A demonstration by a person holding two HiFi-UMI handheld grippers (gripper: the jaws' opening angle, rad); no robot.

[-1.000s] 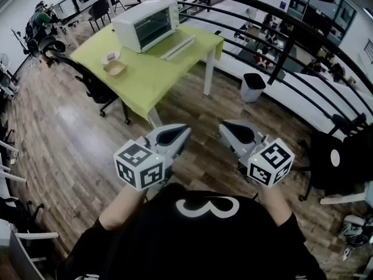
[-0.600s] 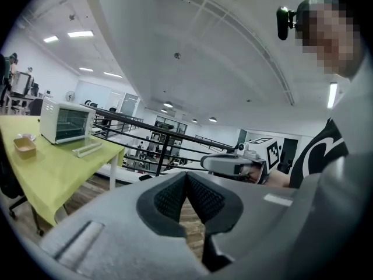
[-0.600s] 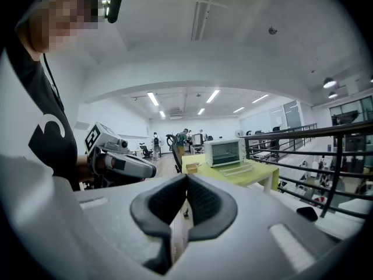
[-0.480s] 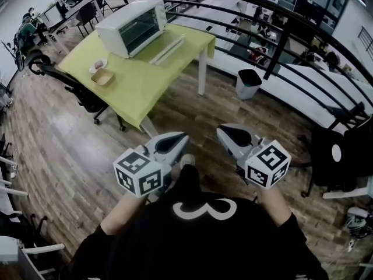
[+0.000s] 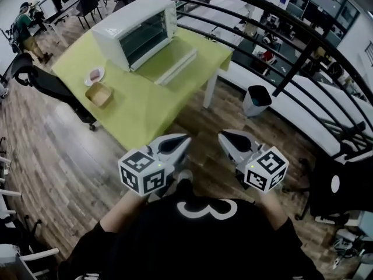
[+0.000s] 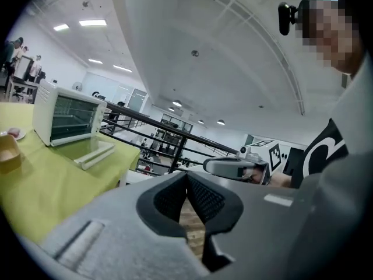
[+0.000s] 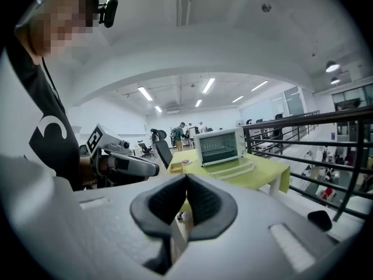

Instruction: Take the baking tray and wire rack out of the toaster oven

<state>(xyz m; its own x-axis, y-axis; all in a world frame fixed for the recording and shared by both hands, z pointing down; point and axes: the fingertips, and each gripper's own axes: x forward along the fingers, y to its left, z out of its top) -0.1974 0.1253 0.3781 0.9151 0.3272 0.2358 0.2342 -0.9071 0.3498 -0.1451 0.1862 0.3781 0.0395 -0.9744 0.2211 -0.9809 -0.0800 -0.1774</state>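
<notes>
A white toaster oven [image 5: 135, 31] stands at the far end of a green table [image 5: 140, 107], its glass door [image 5: 173, 59] folded down flat in front. It also shows in the left gripper view as the oven [image 6: 63, 118] and in the right gripper view as the oven [image 7: 220, 146]. I cannot make out the baking tray or wire rack inside it. My left gripper [image 5: 185, 139] and right gripper [image 5: 222, 135] are held side by side near my chest, short of the table's near corner. Both are shut and hold nothing.
A small plate [image 5: 93, 74] and a tan bowl [image 5: 99, 94] sit on the table left of the oven. A black office chair [image 5: 49, 86] stands by the table's left side. A dark railing [image 5: 280, 34] runs behind, with a bin [image 5: 257, 101] on the wooden floor.
The table and oven have come closer and lower in the head view as I walked toward them. Both grippers were carried along together, still shut.
</notes>
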